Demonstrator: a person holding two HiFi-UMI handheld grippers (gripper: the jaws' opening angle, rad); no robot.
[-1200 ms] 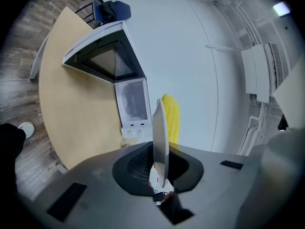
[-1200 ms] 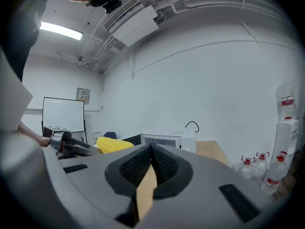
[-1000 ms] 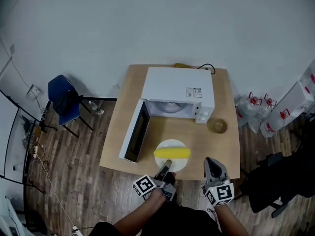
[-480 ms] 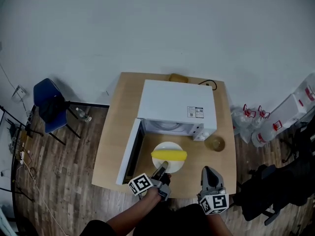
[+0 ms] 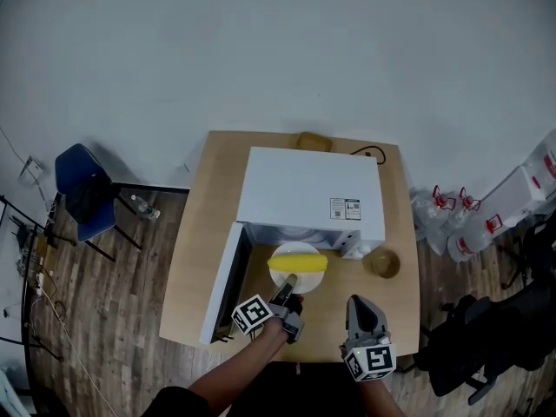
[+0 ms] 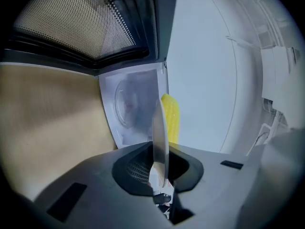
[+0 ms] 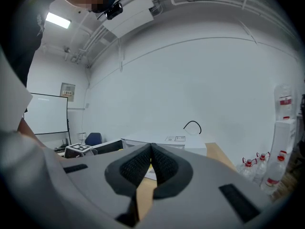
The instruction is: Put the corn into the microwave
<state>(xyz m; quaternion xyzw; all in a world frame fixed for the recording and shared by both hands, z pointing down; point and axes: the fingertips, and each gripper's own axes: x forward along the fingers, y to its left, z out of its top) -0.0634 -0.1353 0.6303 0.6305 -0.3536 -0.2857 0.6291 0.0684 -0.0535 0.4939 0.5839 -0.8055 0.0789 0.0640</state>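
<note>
The yellow corn (image 5: 298,263) lies on a white plate (image 5: 306,249) held right at the mouth of the white microwave (image 5: 308,185), whose door (image 5: 224,281) hangs open to the left. My left gripper (image 5: 288,283) is shut on the plate's near rim. In the left gripper view the plate (image 6: 159,137) stands edge-on between the jaws, the corn (image 6: 170,118) behind it, the microwave cavity (image 6: 131,104) just ahead. My right gripper (image 5: 359,307) hovers over the table's front right part, shut and holding nothing; its pads (image 7: 162,160) meet.
A small brown bowl (image 5: 382,263) sits on the wooden table (image 5: 204,233) to the right of the microwave. A black cable (image 7: 193,125) runs behind it. A blue chair (image 5: 82,189) stands at the left, water bottles (image 5: 452,207) at the right on the floor.
The left gripper carried the plate with the corn forward, from the table's front part to the microwave opening. The right gripper also moved forward a little, still shut.
</note>
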